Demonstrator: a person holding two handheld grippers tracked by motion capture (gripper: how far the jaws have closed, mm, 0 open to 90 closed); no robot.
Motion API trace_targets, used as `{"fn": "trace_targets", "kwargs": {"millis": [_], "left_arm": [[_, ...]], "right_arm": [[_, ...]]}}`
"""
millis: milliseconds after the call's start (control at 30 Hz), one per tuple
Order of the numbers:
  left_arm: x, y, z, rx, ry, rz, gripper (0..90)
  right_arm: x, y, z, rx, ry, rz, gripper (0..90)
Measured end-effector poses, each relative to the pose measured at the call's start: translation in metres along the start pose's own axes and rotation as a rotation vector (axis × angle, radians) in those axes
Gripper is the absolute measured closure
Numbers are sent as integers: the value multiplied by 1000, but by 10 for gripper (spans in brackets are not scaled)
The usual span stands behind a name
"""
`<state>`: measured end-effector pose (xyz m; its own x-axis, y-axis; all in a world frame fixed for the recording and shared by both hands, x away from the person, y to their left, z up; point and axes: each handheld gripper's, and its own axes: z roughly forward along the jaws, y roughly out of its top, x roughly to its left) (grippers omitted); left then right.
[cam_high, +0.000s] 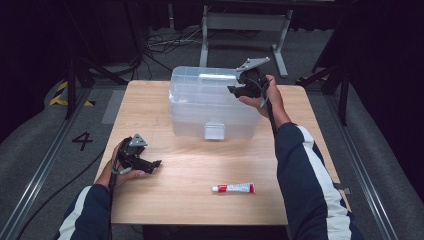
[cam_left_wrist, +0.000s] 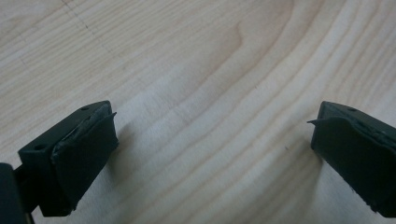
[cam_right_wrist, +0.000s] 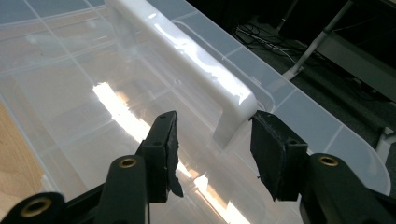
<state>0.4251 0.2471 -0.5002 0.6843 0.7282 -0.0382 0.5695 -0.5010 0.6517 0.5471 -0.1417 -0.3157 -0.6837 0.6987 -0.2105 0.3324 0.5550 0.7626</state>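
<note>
Dark room w/ grey floor (cam_high: 45, 125), cables (cam_high: 165, 42), metal stand (cam_high: 245, 22) behind wooden table (cam_high: 165, 200).

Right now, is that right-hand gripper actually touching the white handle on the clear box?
Cannot tell. In the right gripper view, the right gripper straddles the handle end; one pad sits right against it, with no plain gap or contact.

Clear glossy plastic box (cam_high: 210, 102) with a smooth white handle (cam_right_wrist: 187, 56); pale matt wood-grain surface (cam_high: 190, 170); shiny tube (cam_high: 234, 188).
</note>
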Motion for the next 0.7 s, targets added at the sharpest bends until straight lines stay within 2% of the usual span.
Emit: {"fn": "trace_targets", "kwargs": {"millis": [100, 200, 233, 300, 367, 567, 700], "left_arm": [[0, 6, 5, 1, 3, 1, 13], [-1, 13, 7, 9, 14, -13, 57], [-1, 15, 8, -1, 10, -32, 86], [-2, 20, 10, -5, 3, -42, 163], [-2, 24, 10, -23, 6, -19, 170], [1, 47, 1, -131, 31, -50, 174], [-1, 70, -6, -201, 27, -42, 177]], "right_arm": [[0, 3, 3, 7, -13, 0, 551], [-2, 6, 5, 11, -15, 7, 576], [-2, 7, 6, 13, -21, 6, 584], [-2, 9, 8, 20, -21, 3, 614], [-1, 9, 10, 30, -34, -2, 634], [-3, 10, 10, 43, -45, 2, 685], [-2, 12, 10, 57, -60, -11, 709]]}}
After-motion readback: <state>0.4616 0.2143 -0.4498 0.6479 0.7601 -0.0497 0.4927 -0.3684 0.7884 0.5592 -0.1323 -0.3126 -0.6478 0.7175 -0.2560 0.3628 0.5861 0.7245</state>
